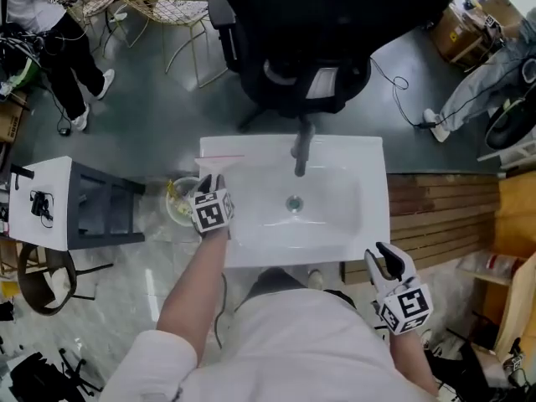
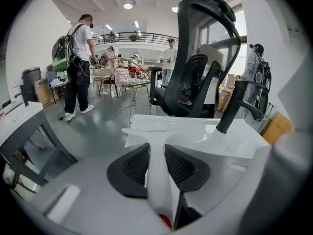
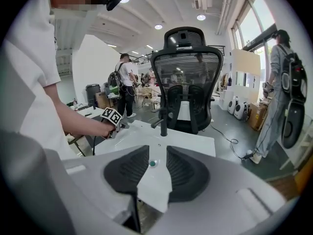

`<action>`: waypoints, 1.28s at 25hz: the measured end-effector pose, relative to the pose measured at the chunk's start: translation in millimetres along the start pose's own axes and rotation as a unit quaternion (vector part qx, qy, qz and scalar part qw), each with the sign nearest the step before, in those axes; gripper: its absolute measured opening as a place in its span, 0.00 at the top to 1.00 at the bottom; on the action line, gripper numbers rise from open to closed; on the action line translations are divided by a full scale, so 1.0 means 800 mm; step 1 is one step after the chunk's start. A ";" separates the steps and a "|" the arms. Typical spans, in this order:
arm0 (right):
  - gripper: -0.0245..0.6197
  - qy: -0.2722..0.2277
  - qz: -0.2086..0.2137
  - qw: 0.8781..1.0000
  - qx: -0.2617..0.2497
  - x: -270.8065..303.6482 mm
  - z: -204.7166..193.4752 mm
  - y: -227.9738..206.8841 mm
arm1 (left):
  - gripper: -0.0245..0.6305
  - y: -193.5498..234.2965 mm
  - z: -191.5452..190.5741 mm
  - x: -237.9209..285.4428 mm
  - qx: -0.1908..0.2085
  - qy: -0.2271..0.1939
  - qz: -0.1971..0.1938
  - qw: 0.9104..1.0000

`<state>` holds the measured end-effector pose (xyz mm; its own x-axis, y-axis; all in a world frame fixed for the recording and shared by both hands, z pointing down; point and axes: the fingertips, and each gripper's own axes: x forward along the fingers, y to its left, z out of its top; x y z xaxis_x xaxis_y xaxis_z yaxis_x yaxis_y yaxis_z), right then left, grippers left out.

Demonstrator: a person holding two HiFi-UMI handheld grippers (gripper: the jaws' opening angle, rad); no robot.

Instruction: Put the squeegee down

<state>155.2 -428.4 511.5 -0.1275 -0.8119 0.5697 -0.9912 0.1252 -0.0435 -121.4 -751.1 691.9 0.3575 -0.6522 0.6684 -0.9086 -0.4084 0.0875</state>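
Note:
A white squeegee (image 2: pixel 157 173) with a T-shaped head is clamped by its handle in my left gripper (image 2: pixel 156 150). In the head view its blade (image 1: pixel 221 158), marked by a thin red line, lies over the back left corner of the white sink (image 1: pixel 368 153); whether it touches the rim I cannot tell. My left gripper (image 1: pixel 211 182) hovers at the sink's left edge. Off the sink's front right corner, my right gripper (image 1: pixel 382 256) is open and holds nothing; between its pads (image 3: pixel 183 173) only the basin and drain (image 3: pixel 152 163) show.
A black faucet (image 1: pixel 301 153) stands at the back of the sink. A black office chair (image 1: pixel 310 48) is right behind it. A bowl (image 1: pixel 180 201) and a white stand (image 1: pixel 42 199) are on the left, wooden planks (image 1: pixel 435 216) on the right. A person (image 1: pixel 50 23) stands far left.

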 end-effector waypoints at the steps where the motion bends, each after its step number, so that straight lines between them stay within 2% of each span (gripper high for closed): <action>1: 0.80 0.000 -0.002 1.000 0.001 -0.001 0.000 -0.001 | 0.80 0.000 -0.001 0.004 0.003 0.003 0.003 1.000; 8: 0.80 -0.003 -0.011 1.000 -0.002 -0.008 -0.002 0.002 | 0.80 0.000 -0.012 0.015 0.018 0.013 0.012 1.000; 15: 0.80 -0.011 -0.008 1.000 -0.011 -0.017 -0.001 -0.004 | 0.72 -0.003 -0.010 0.001 0.021 0.006 0.016 1.000; 22: 0.80 -0.027 0.017 0.999 -0.023 -0.026 -0.004 -0.011 | 0.71 -0.014 -0.011 -0.053 0.030 -0.014 0.026 0.999; 28: 0.81 -0.043 0.057 0.996 -0.053 -0.033 -0.003 -0.016 | 0.71 -0.039 -0.013 -0.118 0.030 -0.040 0.035 0.998; 32: 0.83 -0.056 0.072 0.992 -0.091 -0.044 0.000 -0.020 | 0.71 -0.070 -0.032 -0.162 0.019 -0.043 0.025 0.999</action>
<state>175.4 -401.7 492.6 -0.2813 -0.8350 0.4730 -0.9406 0.3375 0.0363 -122.3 -627.5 618.9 0.3312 -0.7233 0.6059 -0.9171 -0.3978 0.0264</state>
